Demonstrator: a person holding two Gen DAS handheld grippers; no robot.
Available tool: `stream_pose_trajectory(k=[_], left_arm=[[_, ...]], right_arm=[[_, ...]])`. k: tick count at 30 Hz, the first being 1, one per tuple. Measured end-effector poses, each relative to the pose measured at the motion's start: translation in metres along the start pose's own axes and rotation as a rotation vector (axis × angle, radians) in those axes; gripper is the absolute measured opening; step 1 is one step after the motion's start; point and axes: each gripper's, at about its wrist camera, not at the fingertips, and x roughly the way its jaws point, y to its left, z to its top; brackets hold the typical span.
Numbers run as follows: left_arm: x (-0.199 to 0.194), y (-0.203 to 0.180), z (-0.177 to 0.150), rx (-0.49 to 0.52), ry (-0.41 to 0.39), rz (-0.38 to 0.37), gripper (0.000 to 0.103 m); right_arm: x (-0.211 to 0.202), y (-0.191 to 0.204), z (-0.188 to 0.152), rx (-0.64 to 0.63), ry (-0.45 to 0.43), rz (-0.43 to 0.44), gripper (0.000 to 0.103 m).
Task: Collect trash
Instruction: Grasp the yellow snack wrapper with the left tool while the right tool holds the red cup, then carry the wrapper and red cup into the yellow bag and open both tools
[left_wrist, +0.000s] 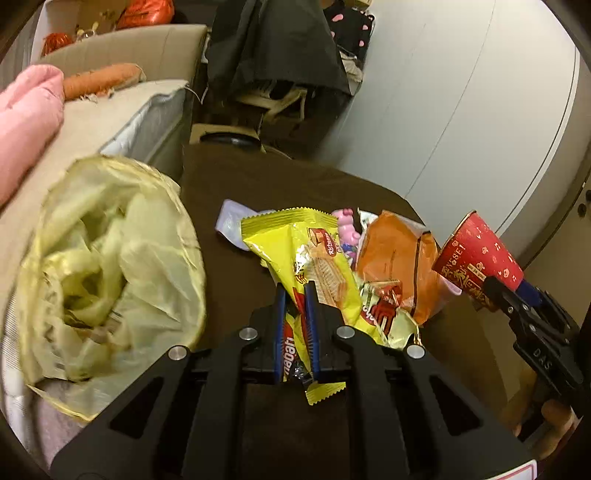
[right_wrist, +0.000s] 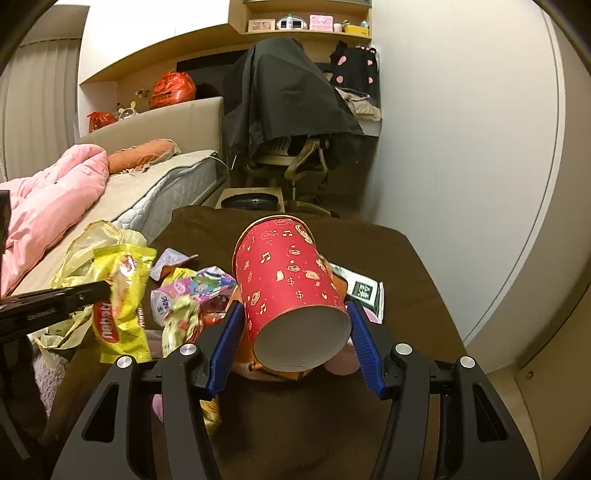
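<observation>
Pinching the yellow wafer wrapper (left_wrist: 314, 266) narrowly between the blue pads of the left gripper (left_wrist: 295, 291), near the crimped tail end, with the bulk of the pack lying out beyond the fingertips over the wrapper pile (left_wrist: 384, 280). Handling as light, limp, crackly foil: sagging under its own length, likely slipping through a loose pinch, so gripping across the flat seam rather than the puffed middle. Sitting just left of the fingers, the yellow-lined trash bin (left_wrist: 110, 258), mouth open, though blurred and hard to read inside. Clamping the red paper cup (right_wrist: 291, 295) sideways in the right gripper (right_wrist: 295, 328), pads spread wide on either flank near the open bottom end. Handling as light, thin-walled, crushable card; possibly empty, so squeezing gently.
</observation>
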Motion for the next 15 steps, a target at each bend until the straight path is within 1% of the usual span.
stream_pose_trajectory(k=[6,10,15], left_arm=[[-0.019,0.016,0.014,-0.02,-0.045,0.014,0.01],[-0.027,0.028,0.023,-0.043,-0.052,0.007,0.01],[-0.042,0.035,0.034,-0.028,-0.085,-0.011,0.01]], right_arm=[[0.005,0.009,0.016,-0.023,0.012,0.004,0.054],[0.005,0.017,0.024,-0.039,0.008,0.002,0.054],[0.003,0.026,0.031,-0.025,-0.007,0.01,0.054]])
